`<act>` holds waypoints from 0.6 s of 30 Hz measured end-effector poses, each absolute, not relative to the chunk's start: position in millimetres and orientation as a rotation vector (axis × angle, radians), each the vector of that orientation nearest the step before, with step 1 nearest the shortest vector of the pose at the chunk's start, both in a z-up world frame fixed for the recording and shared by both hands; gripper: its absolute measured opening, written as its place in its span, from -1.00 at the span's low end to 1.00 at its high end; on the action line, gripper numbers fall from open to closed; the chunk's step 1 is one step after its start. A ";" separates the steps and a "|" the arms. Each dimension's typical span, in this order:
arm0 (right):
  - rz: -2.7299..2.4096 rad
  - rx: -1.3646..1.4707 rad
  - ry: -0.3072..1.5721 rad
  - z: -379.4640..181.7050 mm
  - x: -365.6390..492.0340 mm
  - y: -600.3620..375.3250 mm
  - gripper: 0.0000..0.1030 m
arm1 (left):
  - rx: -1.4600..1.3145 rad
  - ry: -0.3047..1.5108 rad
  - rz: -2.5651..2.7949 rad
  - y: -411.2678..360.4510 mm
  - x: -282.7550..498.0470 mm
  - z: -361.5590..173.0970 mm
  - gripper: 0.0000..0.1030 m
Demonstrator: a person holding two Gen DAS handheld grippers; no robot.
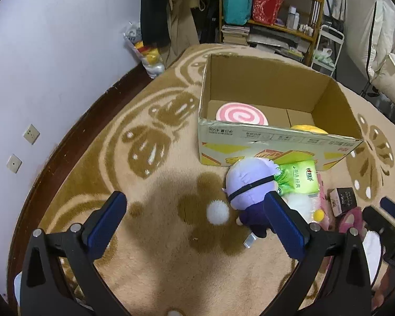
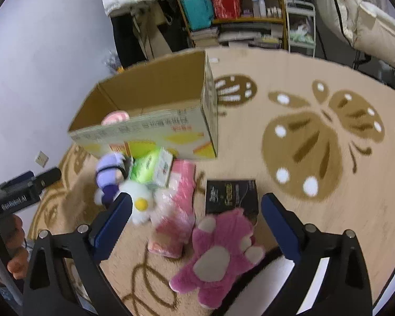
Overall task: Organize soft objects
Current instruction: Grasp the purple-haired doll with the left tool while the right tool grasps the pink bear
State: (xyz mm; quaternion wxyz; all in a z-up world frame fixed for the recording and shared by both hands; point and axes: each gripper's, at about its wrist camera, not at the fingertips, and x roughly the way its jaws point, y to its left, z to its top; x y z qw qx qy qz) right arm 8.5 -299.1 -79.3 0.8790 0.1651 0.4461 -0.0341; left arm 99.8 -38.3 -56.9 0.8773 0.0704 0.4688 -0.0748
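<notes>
Directly beneath the wide-open, empty right gripper (image 2: 196, 218) lay the pink plush bear (image 2: 220, 258), belly up on the rug, long axis running toward the cardboard box (image 2: 144, 131) ahead-left; the left gripper (image 1: 194, 218), also spread and empty, hovered farther off.

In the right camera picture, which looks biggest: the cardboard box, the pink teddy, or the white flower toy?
1. cardboard box
2. pink teddy, though it lies nearer the camera
3. white flower toy
</notes>
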 end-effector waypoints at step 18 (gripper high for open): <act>-0.118 0.273 1.117 -136.1 12.4 -284.3 0.80 | 0.183 1.114 -0.211 -64.7 126.1 -97.8 0.99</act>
